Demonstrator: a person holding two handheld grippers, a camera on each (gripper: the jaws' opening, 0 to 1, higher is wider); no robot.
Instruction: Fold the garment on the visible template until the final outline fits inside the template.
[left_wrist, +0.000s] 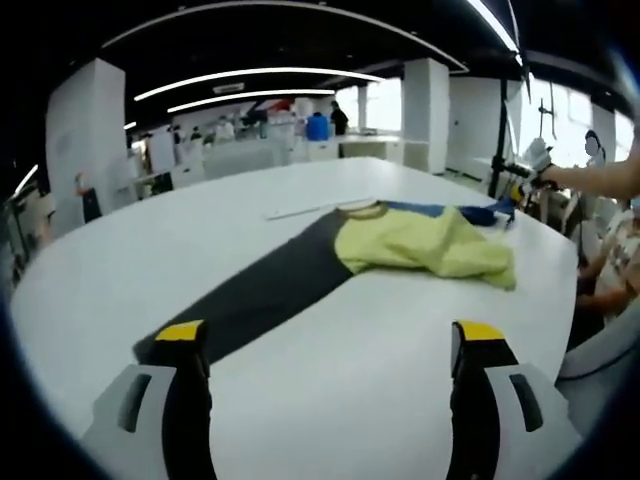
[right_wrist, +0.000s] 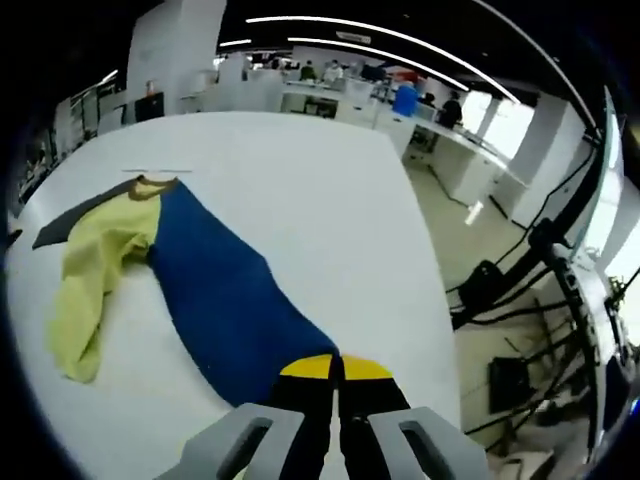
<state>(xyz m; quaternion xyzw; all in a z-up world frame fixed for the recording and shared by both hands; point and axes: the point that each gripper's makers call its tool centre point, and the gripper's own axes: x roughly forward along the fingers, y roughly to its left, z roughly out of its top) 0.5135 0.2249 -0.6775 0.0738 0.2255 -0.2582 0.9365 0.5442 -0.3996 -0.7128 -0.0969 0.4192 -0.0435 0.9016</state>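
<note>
A garment lies spread on the white table (left_wrist: 120, 270). Its crumpled yellow body (left_wrist: 430, 245) has a dark grey sleeve (left_wrist: 260, 295) running toward me and a blue sleeve (left_wrist: 440, 210) running away. My left gripper (left_wrist: 330, 340) hovers open over the table, its left tip beside the grey sleeve's end. My right gripper (right_wrist: 337, 368) is shut on the end of the blue sleeve (right_wrist: 225, 290). In the right gripper view the yellow body (right_wrist: 95, 260) lies at the left, with the grey sleeve (right_wrist: 80, 215) beyond it. In the left gripper view the right gripper (left_wrist: 515, 195) shows at the table's far right.
A thin pale strip (left_wrist: 305, 210) lies on the table by the collar. A person (left_wrist: 610, 260) sits at the table's right edge. Past that edge are floor, cables and stands (right_wrist: 520, 290). Desks and pillars (left_wrist: 425, 110) fill the room behind.
</note>
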